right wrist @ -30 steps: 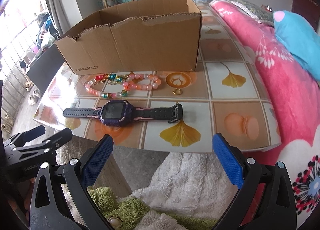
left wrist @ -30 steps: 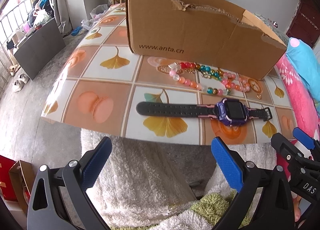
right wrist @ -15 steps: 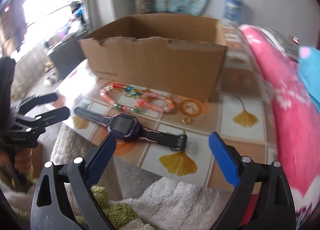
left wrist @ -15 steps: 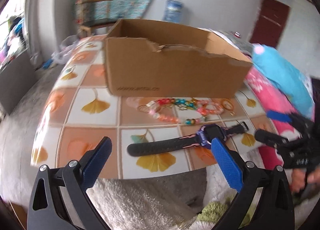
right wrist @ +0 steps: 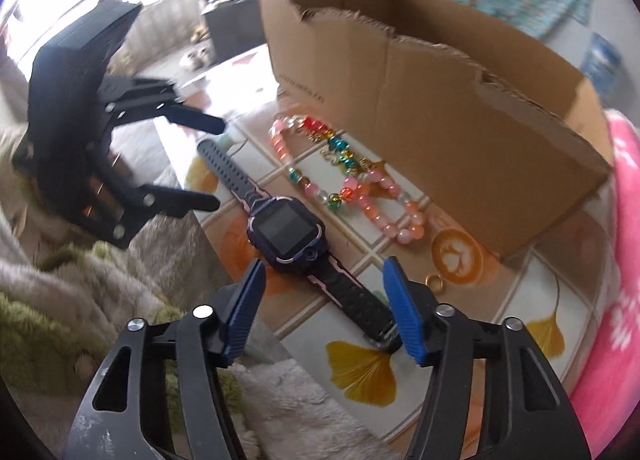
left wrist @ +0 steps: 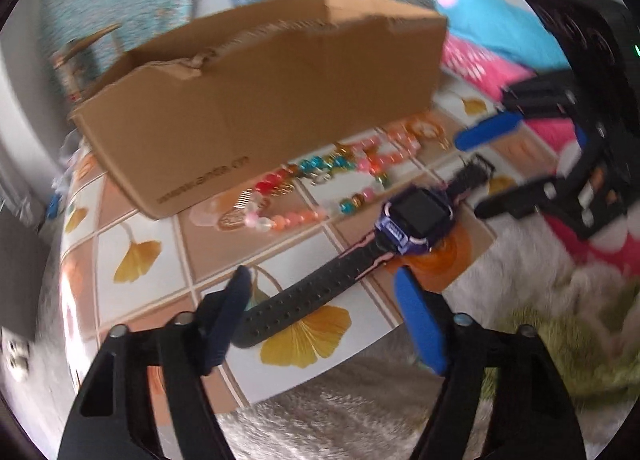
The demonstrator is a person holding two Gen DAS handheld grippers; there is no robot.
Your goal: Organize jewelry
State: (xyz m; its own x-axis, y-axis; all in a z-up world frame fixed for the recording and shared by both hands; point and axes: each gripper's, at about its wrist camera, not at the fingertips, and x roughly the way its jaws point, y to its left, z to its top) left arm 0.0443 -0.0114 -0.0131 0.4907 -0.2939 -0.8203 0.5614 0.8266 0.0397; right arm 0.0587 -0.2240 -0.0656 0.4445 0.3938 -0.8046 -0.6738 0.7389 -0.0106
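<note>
A purple smartwatch with a black strap [left wrist: 412, 220] [right wrist: 286, 232] lies flat near the table's front edge. My left gripper [left wrist: 320, 292] is open, its fingers either side of the strap's long end. My right gripper [right wrist: 324, 280] is open, its fingers either side of the strap just below the watch face; it also shows in the left wrist view [left wrist: 492, 168]. Strings of coloured beads [left wrist: 320, 188] [right wrist: 352, 184] lie between the watch and an open cardboard box [left wrist: 272, 100] [right wrist: 460, 100]. A small gold ring [right wrist: 434, 282] lies by the box corner.
The table has a tiled ginkgo-leaf cloth [left wrist: 136, 256] [right wrist: 360, 372]. A pink blanket [right wrist: 624, 260] lies at the right, with a blue pillow [left wrist: 496, 24] on it. Fluffy white and green fabric [left wrist: 560, 300] lies below the table's front edge.
Both grippers have moved forward and in toward the watch from opposite ends. Each now straddles a part of the strap. The watch and beads have not moved.
</note>
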